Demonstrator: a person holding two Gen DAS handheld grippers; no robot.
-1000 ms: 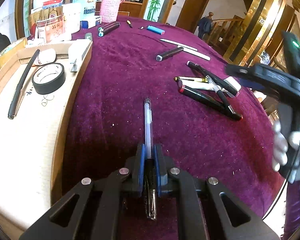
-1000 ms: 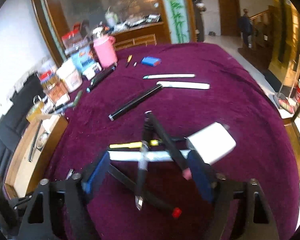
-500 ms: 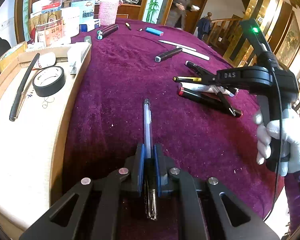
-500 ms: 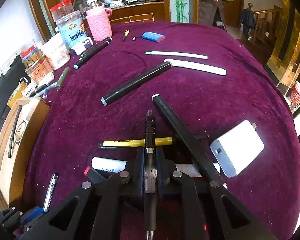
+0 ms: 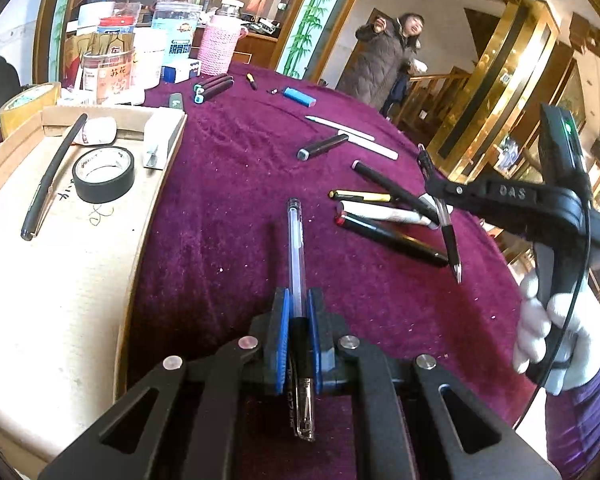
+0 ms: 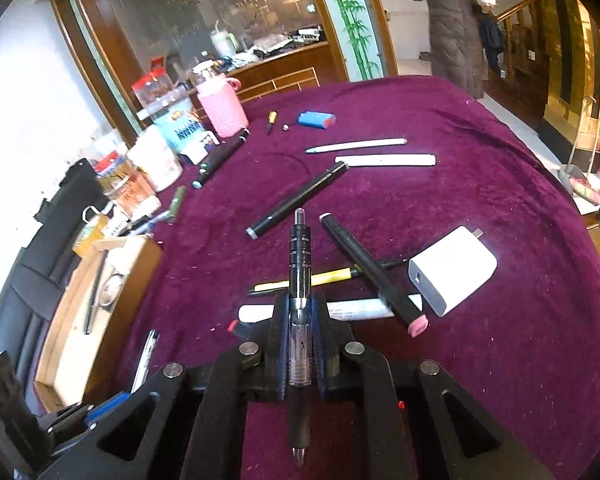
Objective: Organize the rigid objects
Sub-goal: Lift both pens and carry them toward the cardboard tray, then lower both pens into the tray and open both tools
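Left claw [image 5: 299, 312] was clamped tight on a clear pen [image 5: 296, 256], pen pointing far over the purple counter [image 5: 240, 184], just right of the cardboard tray [image 5: 60, 264] holding a black tape roll [image 5: 103, 174]. Right claw [image 6: 299, 320] was closed on a black click pen [image 6: 299, 276], held above the pile of markers [image 6: 370, 268] and yellow pen [image 6: 320, 280] near a white charger [image 6: 452, 270].

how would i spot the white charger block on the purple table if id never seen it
Start at the pile of pens on the purple tablecloth, ahead of the right gripper. The white charger lies at the pile's right edge: the only boxy white block among slim sticks.
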